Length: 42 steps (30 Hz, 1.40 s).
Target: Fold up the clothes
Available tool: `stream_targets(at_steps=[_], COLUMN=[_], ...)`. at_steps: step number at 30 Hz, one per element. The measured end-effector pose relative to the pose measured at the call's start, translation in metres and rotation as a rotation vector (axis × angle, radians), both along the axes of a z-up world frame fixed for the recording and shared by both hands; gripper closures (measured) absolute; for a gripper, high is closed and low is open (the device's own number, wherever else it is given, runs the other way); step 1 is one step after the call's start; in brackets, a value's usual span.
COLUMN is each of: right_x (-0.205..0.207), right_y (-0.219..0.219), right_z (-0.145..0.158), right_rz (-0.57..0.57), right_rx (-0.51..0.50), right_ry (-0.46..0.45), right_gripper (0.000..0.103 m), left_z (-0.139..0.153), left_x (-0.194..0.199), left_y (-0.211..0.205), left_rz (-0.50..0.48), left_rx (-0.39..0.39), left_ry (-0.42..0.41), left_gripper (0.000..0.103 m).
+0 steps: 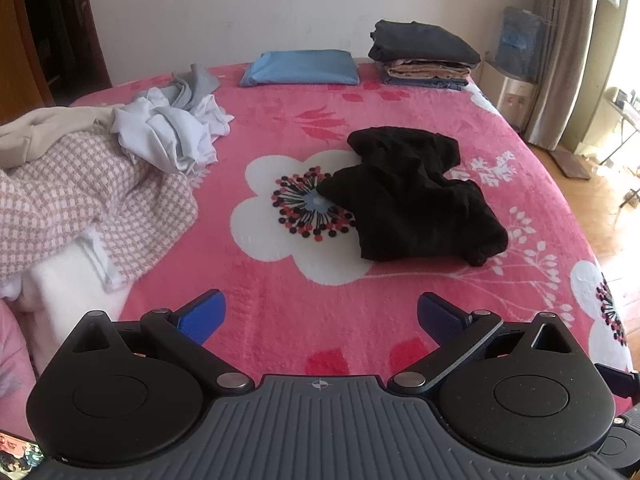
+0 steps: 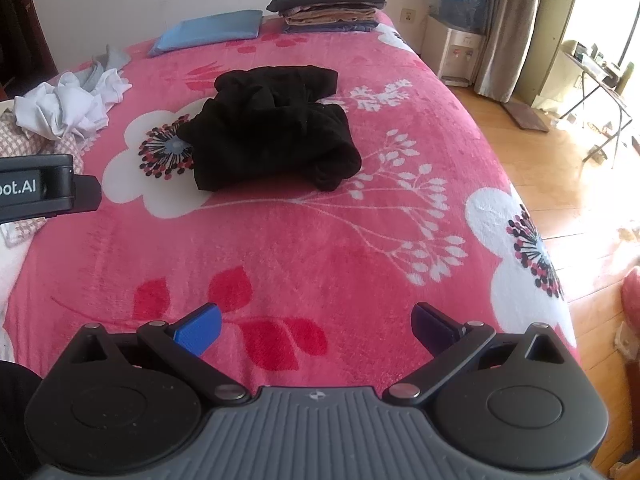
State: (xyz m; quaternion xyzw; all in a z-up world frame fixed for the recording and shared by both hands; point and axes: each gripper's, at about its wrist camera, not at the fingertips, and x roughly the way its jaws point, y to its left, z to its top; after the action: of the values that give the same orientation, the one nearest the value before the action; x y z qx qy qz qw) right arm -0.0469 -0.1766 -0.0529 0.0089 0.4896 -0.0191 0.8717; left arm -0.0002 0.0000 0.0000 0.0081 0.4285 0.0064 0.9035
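hidden: black garment [image 1: 416, 196] is lying crumpled, so its type and edges are hard to make out; pile at the left edge is running out of view in both cameras.
left gripper [image 1: 320, 316]: hovering over the bed [image 1: 280, 312], jaws spread wide, holding nothing.
right gripper [image 2: 316, 326]: also hovering with jaws spread wide, gripping nothing; the left unit's body is poking in at its left edge.
garment position: sitting mid-bed, ahead of both grippers and well apart from them, partly covering a white flower print.
counts: one black garment; one folded stack [image 1: 424, 56] at the far right corner, at least three layers; one blue folded piece [image 1: 300, 68] beside it; white clothes [image 1: 172, 132], grey piece and checked cloth [image 1: 80, 204] are bunching at left, count unclear.
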Motion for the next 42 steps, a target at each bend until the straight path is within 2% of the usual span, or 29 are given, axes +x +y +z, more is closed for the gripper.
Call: stream_targets(at_steps=[6, 27, 42], right_x=[0.003, -0.015, -0.024], right_y=[0.001, 0.014, 0.018], right_z=[0.001, 0.031, 0.041], right_rz=[-0.001, 0.019, 0.020], right_rx=[0.004, -0.039, -0.038], right_ry=[0.004, -0.048, -0.075], right_gripper=[0.000, 0.000, 0.000], left_z=[-0.004, 0.022, 0.030], left_x=[-0.006, -0.025, -0.036], left_y=[-0.003, 0.014, 0.016], left_rz=[0.001, 0.016, 0.022], left_rx=[0.001, -0.043, -0.037], left_ry=[-0.014, -0.051, -0.078], left_gripper=[0.000, 0.000, 0.000])
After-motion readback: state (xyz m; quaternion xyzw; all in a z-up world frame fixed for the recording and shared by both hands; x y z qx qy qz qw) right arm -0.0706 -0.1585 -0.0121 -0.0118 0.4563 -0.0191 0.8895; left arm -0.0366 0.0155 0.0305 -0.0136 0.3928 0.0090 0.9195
